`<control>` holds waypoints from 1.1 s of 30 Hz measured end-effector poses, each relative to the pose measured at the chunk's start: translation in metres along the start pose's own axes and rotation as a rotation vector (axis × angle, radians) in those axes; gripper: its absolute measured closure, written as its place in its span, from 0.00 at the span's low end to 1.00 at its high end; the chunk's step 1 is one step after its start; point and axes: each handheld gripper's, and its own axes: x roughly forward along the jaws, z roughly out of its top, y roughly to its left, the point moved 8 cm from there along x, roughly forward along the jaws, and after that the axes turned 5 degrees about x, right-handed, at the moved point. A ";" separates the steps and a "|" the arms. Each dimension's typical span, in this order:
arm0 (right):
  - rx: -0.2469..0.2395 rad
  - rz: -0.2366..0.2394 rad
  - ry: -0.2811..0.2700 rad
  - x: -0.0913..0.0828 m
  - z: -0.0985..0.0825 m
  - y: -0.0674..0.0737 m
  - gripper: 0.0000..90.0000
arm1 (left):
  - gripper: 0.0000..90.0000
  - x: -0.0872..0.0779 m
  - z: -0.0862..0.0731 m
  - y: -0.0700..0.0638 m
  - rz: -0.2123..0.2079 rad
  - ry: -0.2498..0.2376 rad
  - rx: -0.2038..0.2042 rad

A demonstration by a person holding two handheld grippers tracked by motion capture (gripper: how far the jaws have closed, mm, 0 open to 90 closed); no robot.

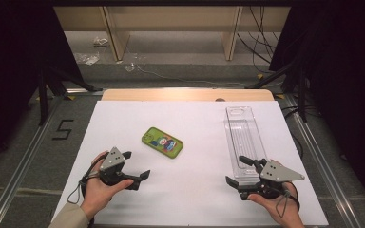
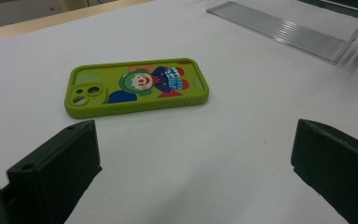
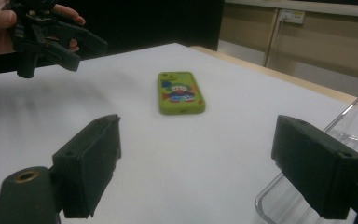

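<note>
Both grippers, left [image 1: 135,166] and right [image 1: 235,171], are hovering spread wide and empty; the left should be straddling the green cartoon-printed phone case [image 1: 162,142] squarely.

Left hand-held gripper [image 1: 137,166]: black body w/ blocky jaws, grey three-cornered plate on top, thin black cable looping off. Right hand-held gripper [image 1: 240,172] same build. Beige sleeve [image 1: 69,218] on left arm.

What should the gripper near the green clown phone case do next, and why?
Probably ease the left gripper forward toward the green phone case. Its jaws stand open with nothing between them, and the case lies flat on the white table just ahead of them, untouched. The right gripper, also open, sits by the near end of the clear plastic tray.
</note>
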 end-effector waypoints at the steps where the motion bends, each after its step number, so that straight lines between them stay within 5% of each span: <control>1: 0.001 0.002 -0.001 0.000 0.000 0.000 0.19 | 0.01 0.000 0.000 0.000 0.000 -0.001 -0.001; 14: 0.004 0.007 -0.001 0.001 0.000 0.002 0.19 | 0.09 0.001 0.003 0.000 0.009 -0.004 -0.009; 17: 0.006 0.006 0.000 0.002 0.000 0.002 0.19 | 0.22 0.005 0.007 0.003 0.028 0.000 -0.017; 27: -0.002 -0.003 -0.003 0.003 0.002 0.001 0.19 | 0.95 0.032 0.019 0.016 0.090 0.069 -0.023; 33: 0.004 -0.005 -0.004 0.003 0.002 0.001 0.19 | 1.00 0.069 0.032 0.023 0.082 0.114 -0.062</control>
